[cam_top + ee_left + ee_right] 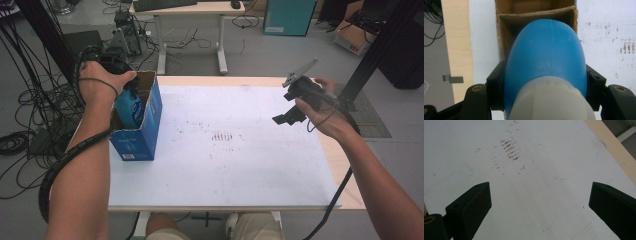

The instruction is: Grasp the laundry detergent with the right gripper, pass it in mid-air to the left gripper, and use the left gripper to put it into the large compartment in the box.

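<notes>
At the surface's (280, 165) nine o'clock, the left gripper (125, 95) clenches a blue bottle (546, 57), long axis pointing down into the box (150, 125). The right gripper (285, 117) hovers at three o'clock, jaws released, well apart.

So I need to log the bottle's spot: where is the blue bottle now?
High view, left side: the blue bottle sits in the left claw, partly inside the open blue box.

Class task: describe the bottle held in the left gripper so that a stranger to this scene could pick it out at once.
Start at the white sheet covering the table, then go to the open blue cardboard box at its left edge. The blue bottle hangs over the box opening, clamped in the left gripper; its pale grey cap sets it apart.
</notes>
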Motion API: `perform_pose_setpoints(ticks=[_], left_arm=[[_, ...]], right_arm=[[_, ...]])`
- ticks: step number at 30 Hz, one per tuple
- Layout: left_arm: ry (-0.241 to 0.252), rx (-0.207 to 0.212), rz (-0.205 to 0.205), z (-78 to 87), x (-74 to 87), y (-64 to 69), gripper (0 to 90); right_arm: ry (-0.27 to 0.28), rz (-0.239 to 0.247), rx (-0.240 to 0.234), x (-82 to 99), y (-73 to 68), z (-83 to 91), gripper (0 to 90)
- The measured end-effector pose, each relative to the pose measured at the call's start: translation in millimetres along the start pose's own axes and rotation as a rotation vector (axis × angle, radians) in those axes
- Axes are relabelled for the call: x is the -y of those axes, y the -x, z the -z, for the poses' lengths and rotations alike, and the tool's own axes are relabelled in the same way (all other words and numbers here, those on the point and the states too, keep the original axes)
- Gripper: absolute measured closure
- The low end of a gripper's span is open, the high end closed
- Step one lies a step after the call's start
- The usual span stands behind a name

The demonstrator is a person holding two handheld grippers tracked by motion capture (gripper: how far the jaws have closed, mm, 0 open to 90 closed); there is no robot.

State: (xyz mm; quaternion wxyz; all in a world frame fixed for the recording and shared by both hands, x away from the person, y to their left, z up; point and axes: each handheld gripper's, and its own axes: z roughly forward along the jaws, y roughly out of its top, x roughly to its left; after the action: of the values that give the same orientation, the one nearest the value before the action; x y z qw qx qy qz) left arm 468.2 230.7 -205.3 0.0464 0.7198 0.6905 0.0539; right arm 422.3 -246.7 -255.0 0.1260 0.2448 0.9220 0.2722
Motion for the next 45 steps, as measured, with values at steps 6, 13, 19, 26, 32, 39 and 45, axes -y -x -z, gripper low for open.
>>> perform_pose_setpoints(ticks=[6, 13, 19, 26, 32, 39, 45], left_arm=[[-0.007, 0.01, 0.01, -17.4, 0.2, 1.2, 36.6], [-0.013, 0.01, 0.011, -36.2, 1.1, -0.5, 36.6], [-0.014, 0.007, 0.001, -45.0, 1.9, 0.2, 36.6], [-0.013, 0.007, -0.008, -54.1, 3.9, 0.2, 36.6], [-0.021, 0.01, -0.011, -61.4, 5.9, -0.3, 36.6], [-0.02, 0.003, -0.012, -67.9, 8.2, -2.6, 36.6], [-0.016, 0.008, -0.013, -68.3, 10.4, -3.2, 36.5]], right_arm=[[-0.004, -0.002, -0.001, 1.4, 2.1, -1.5, 4.3], [-0.016, 0.008, -0.007, 3.8, 5.1, -5.2, 4.3], [-0.017, -0.005, 0.0, 5.6, 7.0, -5.9, 4.3], [-0.024, -0.006, -0.002, 6.2, 7.7, -7.0, 4.4], [-0.047, 0.01, 0.008, 8.0, 11.9, -6.1, 4.3], [-0.045, 0.005, 0.011, 11.1, 13.5, -7.0, 4.4], [-0.053, 0.006, 0.013, 10.5, 14.3, -6.2, 4.4]])
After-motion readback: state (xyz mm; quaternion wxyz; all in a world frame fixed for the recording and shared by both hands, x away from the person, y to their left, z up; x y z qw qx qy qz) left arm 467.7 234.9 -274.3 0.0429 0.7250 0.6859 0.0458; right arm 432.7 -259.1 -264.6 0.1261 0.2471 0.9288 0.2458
